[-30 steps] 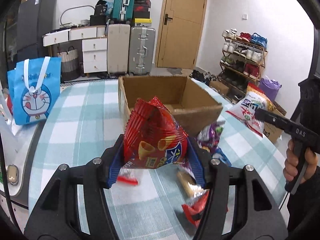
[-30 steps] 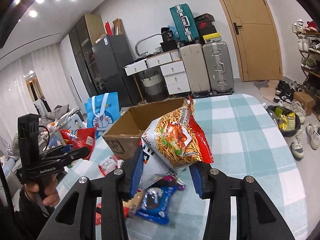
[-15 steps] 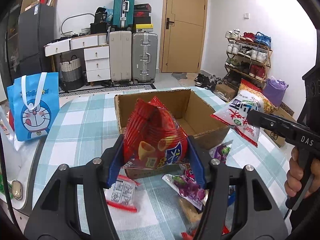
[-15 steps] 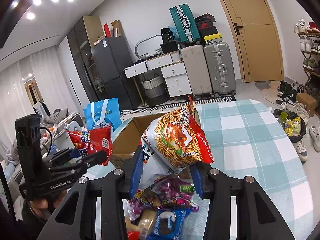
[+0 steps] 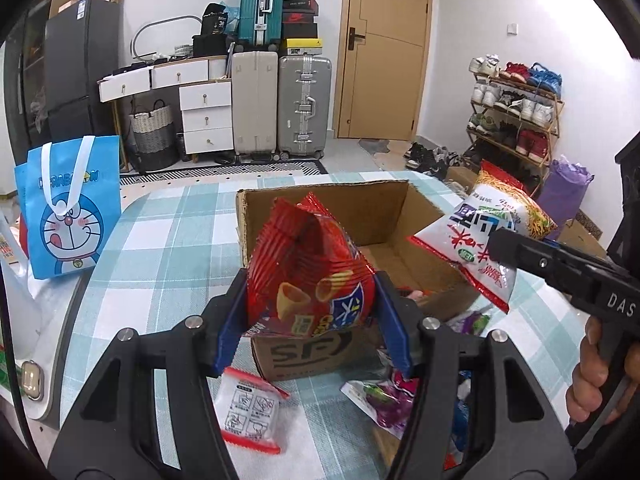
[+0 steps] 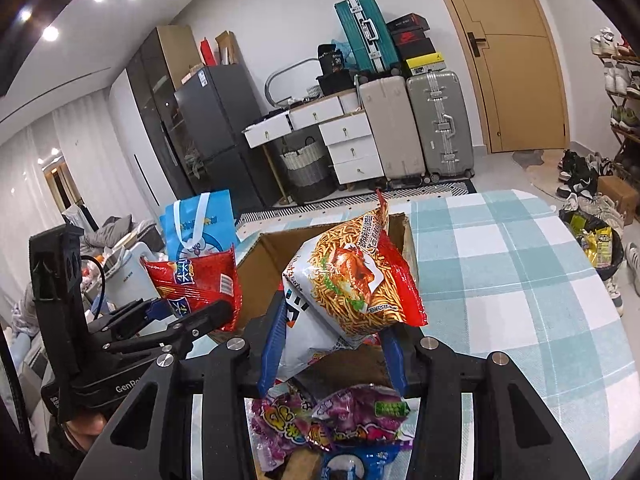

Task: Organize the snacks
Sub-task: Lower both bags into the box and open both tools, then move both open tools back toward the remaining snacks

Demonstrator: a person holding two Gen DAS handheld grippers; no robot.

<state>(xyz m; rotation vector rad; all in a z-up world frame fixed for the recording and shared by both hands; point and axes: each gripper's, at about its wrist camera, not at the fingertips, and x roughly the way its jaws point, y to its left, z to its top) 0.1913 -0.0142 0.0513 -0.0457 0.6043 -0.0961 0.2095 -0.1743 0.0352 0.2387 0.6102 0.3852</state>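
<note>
Bags are riding in both my tools: left gripper is clamping the red chip bag, right gripper is pinching the noodle bag. Just beyond and below both, the cardboard box is sitting open, and I'm judging each equally near.

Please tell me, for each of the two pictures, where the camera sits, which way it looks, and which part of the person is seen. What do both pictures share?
Left wrist: on the left claw, looking along it at its red snack bag; right hand visible.
Right wrist: on the right claw, looking at its noodle bag; left hand visible.
Shared: the cardboard box, both bags.
</note>
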